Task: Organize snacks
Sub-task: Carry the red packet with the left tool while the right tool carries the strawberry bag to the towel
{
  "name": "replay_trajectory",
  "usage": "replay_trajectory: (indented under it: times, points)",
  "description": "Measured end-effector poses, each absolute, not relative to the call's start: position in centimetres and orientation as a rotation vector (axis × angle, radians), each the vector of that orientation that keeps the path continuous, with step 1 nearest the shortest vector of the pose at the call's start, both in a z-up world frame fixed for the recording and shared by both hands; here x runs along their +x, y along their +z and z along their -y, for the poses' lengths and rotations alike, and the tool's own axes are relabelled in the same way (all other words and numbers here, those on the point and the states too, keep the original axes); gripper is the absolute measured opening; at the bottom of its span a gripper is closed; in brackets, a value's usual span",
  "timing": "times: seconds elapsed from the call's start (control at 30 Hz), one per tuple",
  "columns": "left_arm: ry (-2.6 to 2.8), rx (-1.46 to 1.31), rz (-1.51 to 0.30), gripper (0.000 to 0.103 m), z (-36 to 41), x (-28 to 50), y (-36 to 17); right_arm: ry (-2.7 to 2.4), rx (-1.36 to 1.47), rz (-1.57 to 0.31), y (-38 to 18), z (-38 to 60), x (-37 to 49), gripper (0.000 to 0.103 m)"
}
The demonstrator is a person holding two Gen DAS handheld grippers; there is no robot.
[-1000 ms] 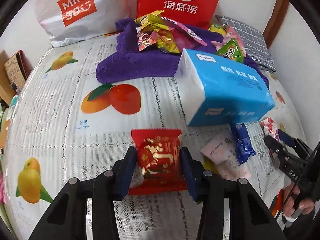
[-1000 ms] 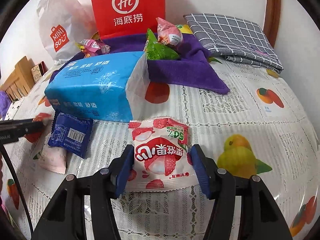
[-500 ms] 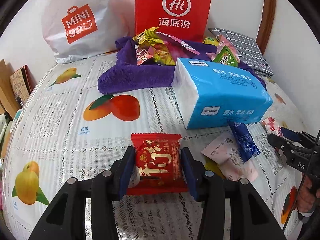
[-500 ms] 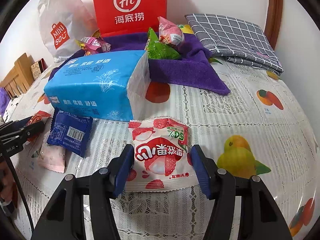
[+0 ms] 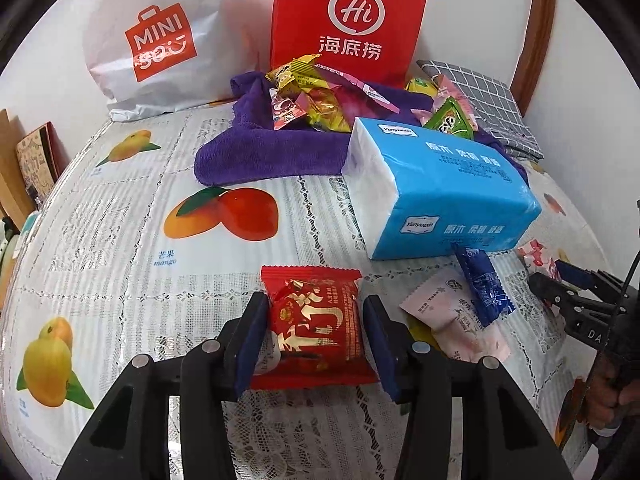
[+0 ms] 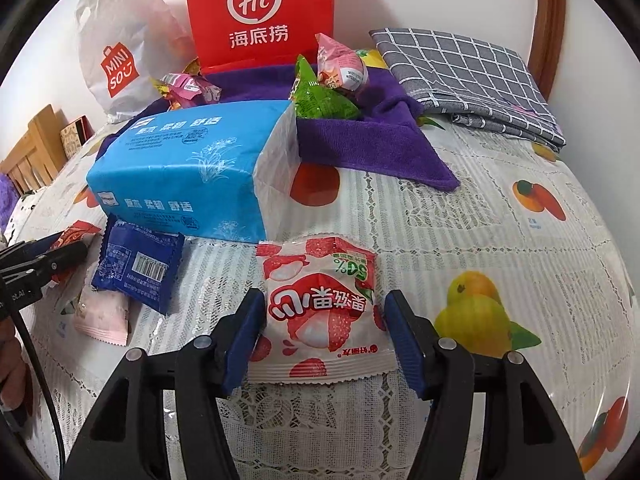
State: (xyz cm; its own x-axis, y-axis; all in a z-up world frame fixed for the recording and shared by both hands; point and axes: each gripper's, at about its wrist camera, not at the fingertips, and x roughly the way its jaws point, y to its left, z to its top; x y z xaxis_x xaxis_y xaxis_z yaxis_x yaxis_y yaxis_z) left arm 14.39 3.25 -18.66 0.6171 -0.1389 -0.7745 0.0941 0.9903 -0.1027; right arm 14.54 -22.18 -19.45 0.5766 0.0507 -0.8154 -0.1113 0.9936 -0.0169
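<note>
A table under a fruit-printed lace cloth [image 5: 132,264] stands against a white wall; at its far edge a red paper bag [image 5: 348,20] and a white shopping bag [image 5: 156,36] stand upright, with a purple towel [image 5: 260,152] before them bearing a heap of wrapped snacks [image 5: 312,100]; a blue tissue pack [image 5: 436,188] lies near the towel's right part. The left gripper [image 5: 314,320] straddles a red snack packet [image 5: 316,320] lying on the cloth; the pads stand just beside its edges and whether they press cannot be told. The right gripper [image 6: 324,316] is opening around a white lychee-printed packet [image 6: 320,312], its right pad clear of the wrapper; left of it lie a dark blue packet [image 6: 140,268] and a pink one [image 6: 102,316].
</note>
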Motion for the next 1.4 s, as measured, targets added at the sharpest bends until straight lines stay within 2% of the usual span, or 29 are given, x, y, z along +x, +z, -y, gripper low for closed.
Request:
replay_trajectory:
  times: [0.4, 0.43, 0.47, 0.53, 0.67, 0.83, 1.4]
  points:
    - [-0.141, -0.053, -0.897, 0.048, -3.2, 14.4, -18.6, 0.094, -0.069, -0.952, -19.4, 22.2, 14.6, 0.063]
    - [-0.138, -0.054, -0.896, 0.047, -3.2, 14.4, -18.6, 0.093, -0.070, -0.952, -19.4, 22.2, 14.6, 0.063]
    - [-0.122, -0.054, -0.894, 0.041, -3.3, 14.4, -18.6, 0.094, -0.069, -0.952, -19.4, 22.2, 14.6, 0.063]
    - [-0.129, -0.076, -0.890, 0.041, -3.8, 14.4, -18.6, 0.093, -0.068, -0.951, -19.4, 22.2, 14.6, 0.063]
    - [-0.152, -0.105, -0.895, 0.040, -4.3, 14.3, -18.5, 0.092, -0.053, -0.945, -19.3, 22.5, 14.5, 0.054]
    - [-0.203, -0.151, -0.936, 0.040, -4.7, 14.4, -17.6, 0.078, -0.059, -0.962, -18.9, 22.3, 14.6, 0.053]
    - [-0.187, -0.125, -0.891, 0.040, -5.6, 16.5, -12.2, 0.140, 0.067, -0.837, -10.7, 21.3, 16.0, 0.053]
